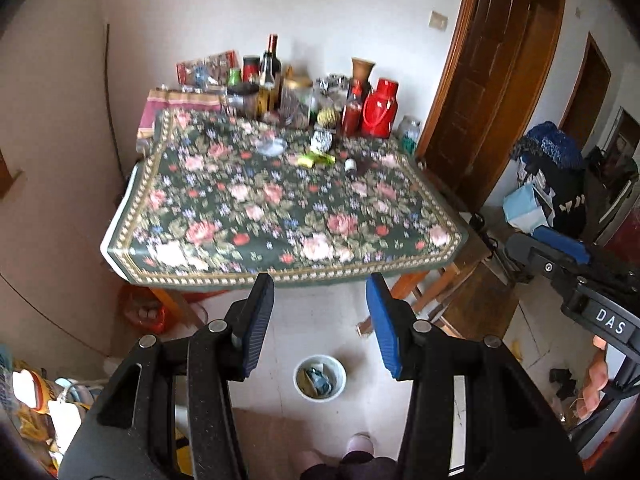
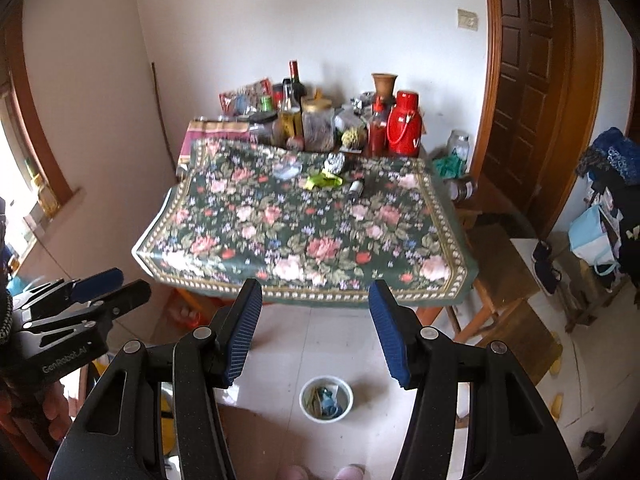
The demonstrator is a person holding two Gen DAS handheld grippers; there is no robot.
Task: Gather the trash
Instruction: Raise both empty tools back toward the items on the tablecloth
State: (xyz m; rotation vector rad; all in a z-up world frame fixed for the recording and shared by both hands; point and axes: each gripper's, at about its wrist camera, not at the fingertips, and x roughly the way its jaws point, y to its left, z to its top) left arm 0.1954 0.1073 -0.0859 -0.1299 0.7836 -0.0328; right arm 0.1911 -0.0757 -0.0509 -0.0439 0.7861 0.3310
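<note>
Hovering empty, left gripper (image 1: 320,320) and right gripper (image 2: 316,328) both spread; green wrapper (image 2: 323,180) sits far back on table (image 2: 448,280) beside small bottle (image 2: 355,187), so reaching risks toppling it; bin (image 2: 326,399) on floor below.

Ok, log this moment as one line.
left gripper: open, empty | right gripper: open, empty | green wrapper: on floral tablecloth | white bin: on floor, holds trash
</note>
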